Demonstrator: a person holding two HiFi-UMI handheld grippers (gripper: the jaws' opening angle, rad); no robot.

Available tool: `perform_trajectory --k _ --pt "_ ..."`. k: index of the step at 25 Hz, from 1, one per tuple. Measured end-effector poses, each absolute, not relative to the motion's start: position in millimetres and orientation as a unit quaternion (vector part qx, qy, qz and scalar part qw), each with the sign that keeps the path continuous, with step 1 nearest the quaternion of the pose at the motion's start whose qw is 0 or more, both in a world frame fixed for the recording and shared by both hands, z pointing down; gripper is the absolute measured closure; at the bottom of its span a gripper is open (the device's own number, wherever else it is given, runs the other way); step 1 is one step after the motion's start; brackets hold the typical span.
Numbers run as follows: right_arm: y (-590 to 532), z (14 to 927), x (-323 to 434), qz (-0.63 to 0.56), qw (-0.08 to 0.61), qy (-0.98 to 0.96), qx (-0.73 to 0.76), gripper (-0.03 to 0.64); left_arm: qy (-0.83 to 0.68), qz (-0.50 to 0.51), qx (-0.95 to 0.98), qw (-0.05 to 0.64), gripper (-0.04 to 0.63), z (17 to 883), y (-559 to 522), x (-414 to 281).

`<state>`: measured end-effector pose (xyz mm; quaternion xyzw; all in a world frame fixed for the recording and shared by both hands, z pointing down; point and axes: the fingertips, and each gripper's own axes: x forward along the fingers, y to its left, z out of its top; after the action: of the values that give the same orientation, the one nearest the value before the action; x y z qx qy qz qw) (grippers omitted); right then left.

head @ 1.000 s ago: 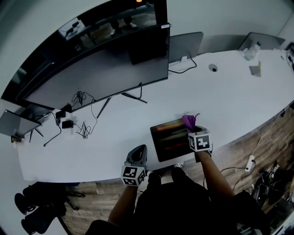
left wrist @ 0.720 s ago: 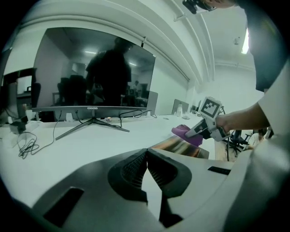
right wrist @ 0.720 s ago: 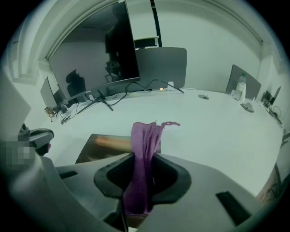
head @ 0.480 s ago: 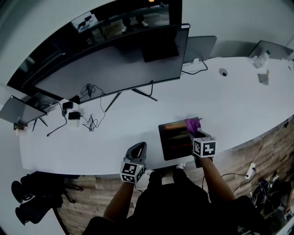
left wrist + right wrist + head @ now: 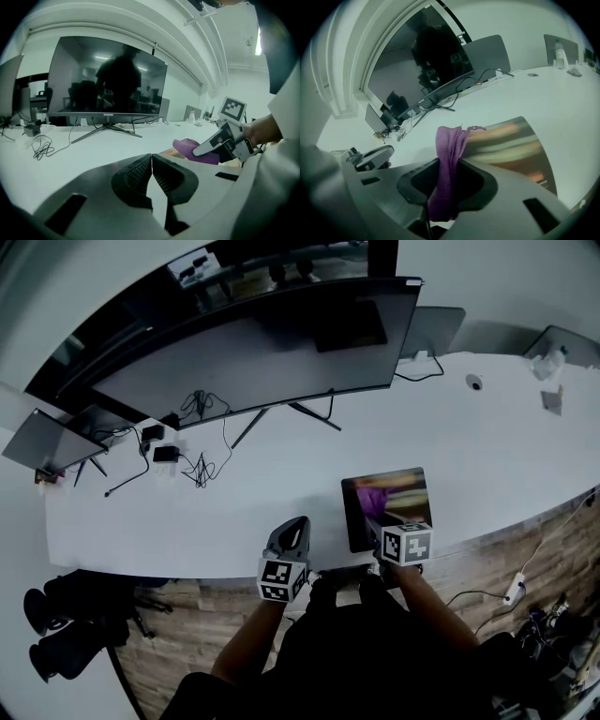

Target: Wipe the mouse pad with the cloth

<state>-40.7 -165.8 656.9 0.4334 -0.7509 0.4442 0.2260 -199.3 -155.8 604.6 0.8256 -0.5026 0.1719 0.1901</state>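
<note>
The right gripper [image 5: 449,180] is clamped on the purple cloth [image 5: 449,145]. The cloth's free end sticks out over the left part of the mouse pad [image 5: 511,145]. The left gripper [image 5: 151,168] has its jaws pressed together with nothing between them. It sits at the front edge of the desk [image 5: 281,484], left of the pad and apart from it. A wide monitor [image 5: 253,352] stands behind.
</note>
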Motion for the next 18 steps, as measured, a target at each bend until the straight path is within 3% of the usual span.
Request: perform_trajectory --k 18 --pt "-145.0 681.6 -81.7 0.465 0.260 -0.750 0.393 0.502 -0.490 0.198 0.825 0.198 0.572 623.7 -134.7 -191.6"
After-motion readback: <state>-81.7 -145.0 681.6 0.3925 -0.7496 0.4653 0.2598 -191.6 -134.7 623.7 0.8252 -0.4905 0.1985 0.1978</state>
